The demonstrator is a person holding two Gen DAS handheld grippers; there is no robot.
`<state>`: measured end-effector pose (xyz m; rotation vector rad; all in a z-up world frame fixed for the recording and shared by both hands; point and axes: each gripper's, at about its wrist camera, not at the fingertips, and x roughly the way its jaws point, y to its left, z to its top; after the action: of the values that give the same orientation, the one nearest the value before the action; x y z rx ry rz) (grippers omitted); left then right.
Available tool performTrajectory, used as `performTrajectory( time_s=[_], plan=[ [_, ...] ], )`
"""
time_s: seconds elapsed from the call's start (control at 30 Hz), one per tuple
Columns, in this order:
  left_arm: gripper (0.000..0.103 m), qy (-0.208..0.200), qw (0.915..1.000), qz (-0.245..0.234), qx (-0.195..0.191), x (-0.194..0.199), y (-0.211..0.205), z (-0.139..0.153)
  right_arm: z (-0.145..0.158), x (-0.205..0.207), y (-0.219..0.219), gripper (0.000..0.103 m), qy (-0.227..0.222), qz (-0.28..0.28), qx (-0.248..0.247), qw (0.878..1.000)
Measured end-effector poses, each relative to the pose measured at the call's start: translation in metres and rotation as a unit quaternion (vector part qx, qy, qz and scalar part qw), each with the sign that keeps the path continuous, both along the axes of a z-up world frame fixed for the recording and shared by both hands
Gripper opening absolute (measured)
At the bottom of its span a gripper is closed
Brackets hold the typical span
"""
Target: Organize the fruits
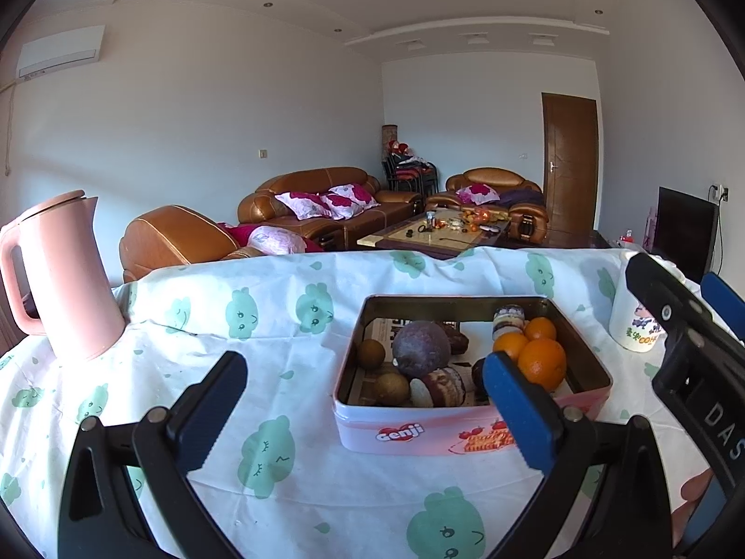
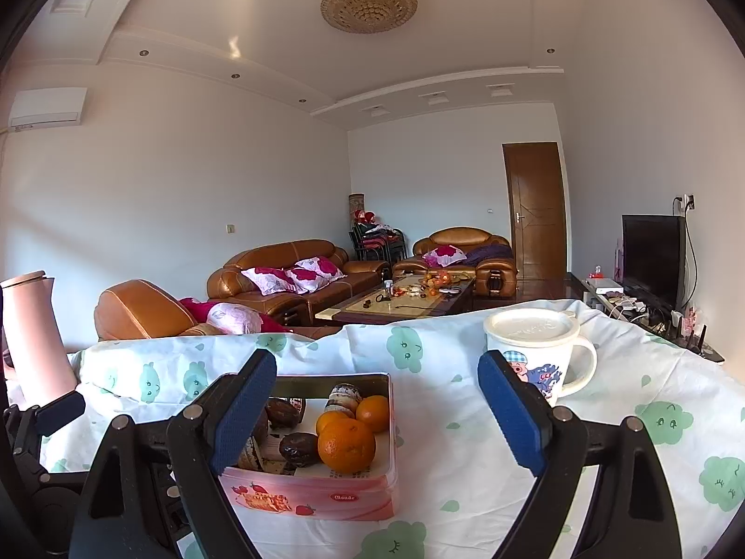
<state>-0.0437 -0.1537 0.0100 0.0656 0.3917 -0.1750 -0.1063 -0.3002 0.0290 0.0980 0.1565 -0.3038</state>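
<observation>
Far left of the desk (image 1: 326, 489), which is draped in a white cloth printed with green cartoon blobs, stands an upright pink plastic kettle (image 1: 60, 279), well apart from the fruit and likely parked clear of the work area. The left gripper (image 1: 363, 396) hangs low over the cloth, fingers (image 1: 209, 419) spread wide with nothing between them, aimed just left of the tin, a stance that suits either reaching in or drawing away. At centre sits the pink rectangular metal biscuit tin (image 1: 470, 438), lid off, paper-lined. Its left part holds two small brown round fruits (image 1: 371, 353) and a large dull-purple round fruit (image 1: 420, 348), with dark chocolate-coated cakes (image 1: 444, 386) beside them; three oranges (image 1: 542, 363) are clustered touching one another against its right wall. All fruit in view lies inside the tin, roughly grouped by kind; this fits a finished sort as well as a mixed box awaiting one. The right gripper (image 2: 377, 400) hovers beside the tin's right edge, fingers (image 2: 512, 410) likewise spread and holding nothing. Right of it, a white lidded cartoon-print mug (image 2: 535, 354) stands upright, apart from the tin.
</observation>
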Motion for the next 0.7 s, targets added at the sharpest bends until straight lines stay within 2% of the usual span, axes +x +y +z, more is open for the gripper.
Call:
performTrajectory(
  time_s=[0.7],
  plan=[
    [0.103,0.013,0.9998,0.015,0.0,0.0047,0.0014,-0.0005,0.0007,-0.0001,-0.0018,0.09,0.004,-0.002,0.001,1.0]
  ],
)
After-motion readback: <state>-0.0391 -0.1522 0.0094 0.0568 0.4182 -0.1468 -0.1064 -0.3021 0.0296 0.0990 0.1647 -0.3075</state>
